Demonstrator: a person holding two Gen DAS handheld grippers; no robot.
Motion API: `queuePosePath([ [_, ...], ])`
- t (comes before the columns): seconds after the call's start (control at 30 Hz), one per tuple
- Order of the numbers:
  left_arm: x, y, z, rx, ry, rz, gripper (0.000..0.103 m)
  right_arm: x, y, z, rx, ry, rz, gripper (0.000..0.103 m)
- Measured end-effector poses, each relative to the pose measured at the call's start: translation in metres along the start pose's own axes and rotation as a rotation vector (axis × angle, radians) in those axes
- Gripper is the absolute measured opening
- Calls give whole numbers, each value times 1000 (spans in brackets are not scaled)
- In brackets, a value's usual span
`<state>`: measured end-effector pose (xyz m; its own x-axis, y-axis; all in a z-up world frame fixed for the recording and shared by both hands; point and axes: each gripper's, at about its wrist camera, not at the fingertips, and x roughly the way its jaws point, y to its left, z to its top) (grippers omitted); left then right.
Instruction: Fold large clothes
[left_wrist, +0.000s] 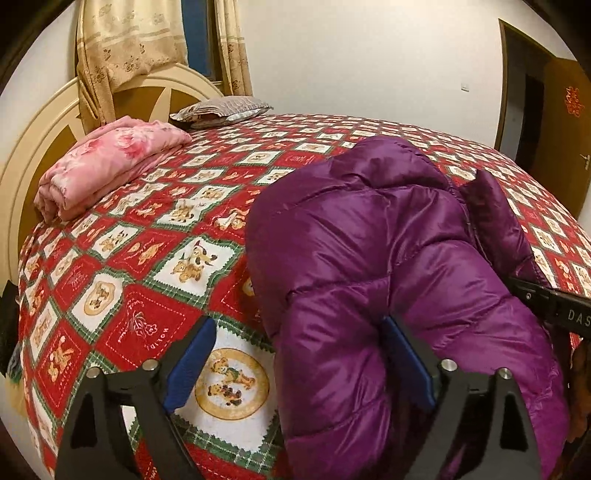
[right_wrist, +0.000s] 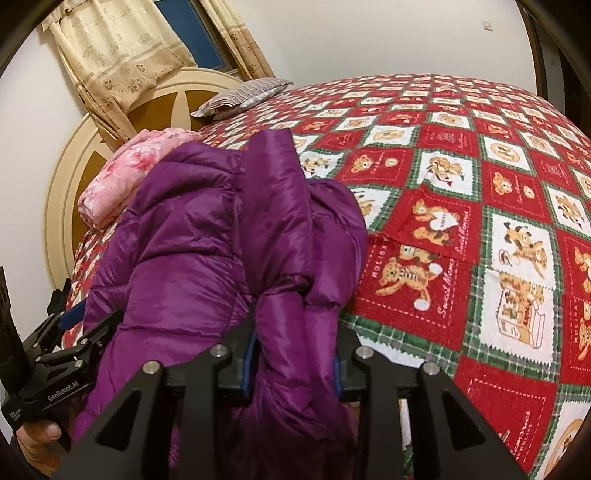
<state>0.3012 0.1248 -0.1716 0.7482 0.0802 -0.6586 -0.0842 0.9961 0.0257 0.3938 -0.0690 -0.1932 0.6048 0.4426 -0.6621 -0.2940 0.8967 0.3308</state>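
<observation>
1. Our right gripper (right_wrist: 293, 354) is clamped on a bunched fold of the purple down jacket (right_wrist: 207, 258) at the near edge of the bed (right_wrist: 461, 177).
2. Our left gripper (left_wrist: 299, 365) is wide open. Its right finger (left_wrist: 406, 363) presses into the jacket (left_wrist: 388, 258); its left finger (left_wrist: 192, 354) hangs over bare quilt. It holds nothing.
3. Risk: the shell is slick and shiny, so the bunched fold could slide out of the right grip under the jacket's weight.
4. Risk: with only one hold, any lift likely swings the bulk sideways and it could slump off the near edge of the bed.
5. Risk: if the left closes here, it may catch only a puffed panel, not an edge, so the fold would come out crooked.
6. Jacket look: thick, quilted in puffy panels, glossy, heaped in a mound, with one flap standing up at the top.
7. The folded pink blanket (left_wrist: 110, 166) and the pillow (left_wrist: 221, 110) sit near the headboard, apart from the jacket.
</observation>
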Motion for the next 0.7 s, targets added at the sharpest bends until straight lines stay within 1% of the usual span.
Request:
queuePosePath([
  [0.2,4,2,-1,-11,2,-6,97,3,-4,-3,18,-2,-9,44],
  [0.7,10,3,-4,-40,5,-14,102,9,-6,-6,6,-10,-37,49],
])
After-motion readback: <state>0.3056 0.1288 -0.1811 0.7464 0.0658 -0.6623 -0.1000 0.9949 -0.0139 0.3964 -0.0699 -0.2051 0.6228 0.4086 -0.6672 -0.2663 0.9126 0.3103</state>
